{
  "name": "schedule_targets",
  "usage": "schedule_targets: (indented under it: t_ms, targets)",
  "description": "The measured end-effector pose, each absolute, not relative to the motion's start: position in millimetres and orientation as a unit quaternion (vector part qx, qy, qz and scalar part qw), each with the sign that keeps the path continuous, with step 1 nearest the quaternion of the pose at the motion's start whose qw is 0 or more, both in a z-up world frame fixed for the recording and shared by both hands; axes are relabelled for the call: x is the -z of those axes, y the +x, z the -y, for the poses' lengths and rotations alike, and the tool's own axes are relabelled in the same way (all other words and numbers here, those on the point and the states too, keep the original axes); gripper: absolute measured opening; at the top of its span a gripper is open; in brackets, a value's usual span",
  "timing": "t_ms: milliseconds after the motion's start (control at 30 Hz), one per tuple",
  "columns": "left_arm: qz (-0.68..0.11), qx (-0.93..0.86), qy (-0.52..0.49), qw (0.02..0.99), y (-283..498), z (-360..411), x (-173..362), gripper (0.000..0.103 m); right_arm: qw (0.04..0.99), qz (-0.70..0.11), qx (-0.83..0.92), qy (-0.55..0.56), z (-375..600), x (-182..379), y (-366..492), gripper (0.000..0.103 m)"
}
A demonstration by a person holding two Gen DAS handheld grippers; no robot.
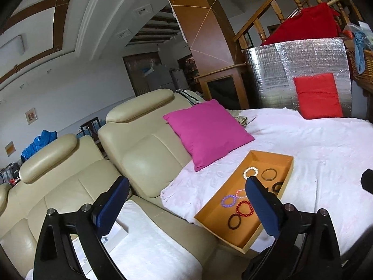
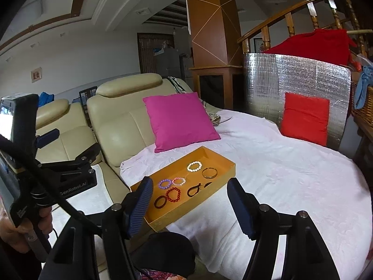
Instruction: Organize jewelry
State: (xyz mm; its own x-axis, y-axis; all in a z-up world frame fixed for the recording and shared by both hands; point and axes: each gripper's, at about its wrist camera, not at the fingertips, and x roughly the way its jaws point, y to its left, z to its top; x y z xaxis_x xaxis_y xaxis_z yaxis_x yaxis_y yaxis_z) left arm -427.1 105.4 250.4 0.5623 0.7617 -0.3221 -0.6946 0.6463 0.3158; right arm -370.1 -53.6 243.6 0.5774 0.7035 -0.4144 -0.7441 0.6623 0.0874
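left tool (image 1: 186, 200): jaws wide apart, gripping nothing | right tool (image 2: 190, 200): jaws apart, gripping nothing | orange tray (image 2: 149, 221): on white blanket (image 2: 291, 163) by pink cushion (image 2: 179, 119); holds white (image 2: 194, 166), purple (image 2: 165, 183), red (image 2: 173, 194) bead bracelets and gold bangle (image 2: 209, 172); both tools hover short of it

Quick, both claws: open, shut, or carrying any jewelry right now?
Left claw: open, holding nothing.
Right claw: open, holding nothing; the bracelets lie in the orange tray.
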Motion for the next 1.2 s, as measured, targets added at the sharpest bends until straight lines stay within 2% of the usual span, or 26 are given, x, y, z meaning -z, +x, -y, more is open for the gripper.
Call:
schedule_targets:
  t_ms: [1200]
  targets:
    - [-0.225, -0.454, 0.064, 0.860, -457, -165, -237, 0.100, 0.875, -0.252, -0.405, -0.082, 5, -235, -374, 0.071]
